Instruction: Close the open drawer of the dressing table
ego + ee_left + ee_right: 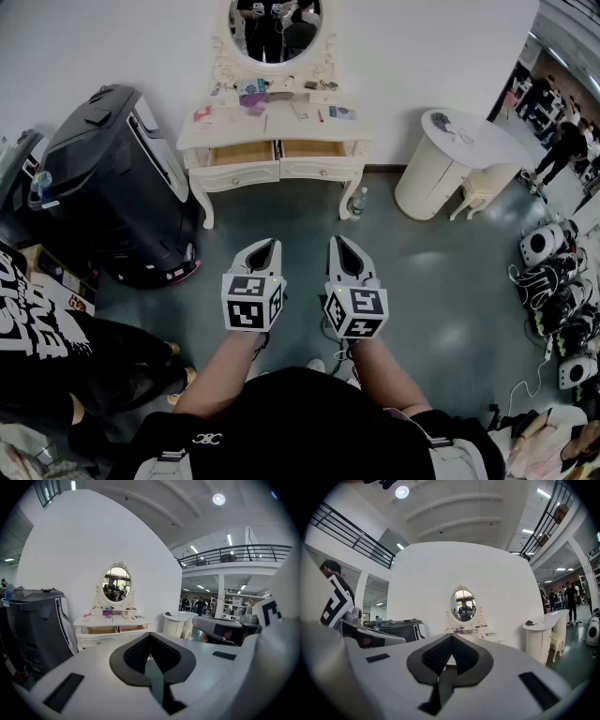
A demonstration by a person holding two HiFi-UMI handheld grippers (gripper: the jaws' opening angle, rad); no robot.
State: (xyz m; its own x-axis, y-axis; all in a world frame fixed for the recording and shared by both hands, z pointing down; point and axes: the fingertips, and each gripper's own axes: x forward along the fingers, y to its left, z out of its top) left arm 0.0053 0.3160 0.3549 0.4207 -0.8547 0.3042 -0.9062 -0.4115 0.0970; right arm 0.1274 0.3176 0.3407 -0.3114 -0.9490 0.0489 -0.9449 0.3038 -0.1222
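Your left tool [271, 244] and right tool [337, 242] are both closed, empty. The drawers [242, 153] stand open well ahead — step in, then push each front squarely, mid-width — not a corner.

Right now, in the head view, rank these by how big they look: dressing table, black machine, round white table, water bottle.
1. black machine, though it stands somewhat nearer the camera
2. dressing table
3. round white table
4. water bottle
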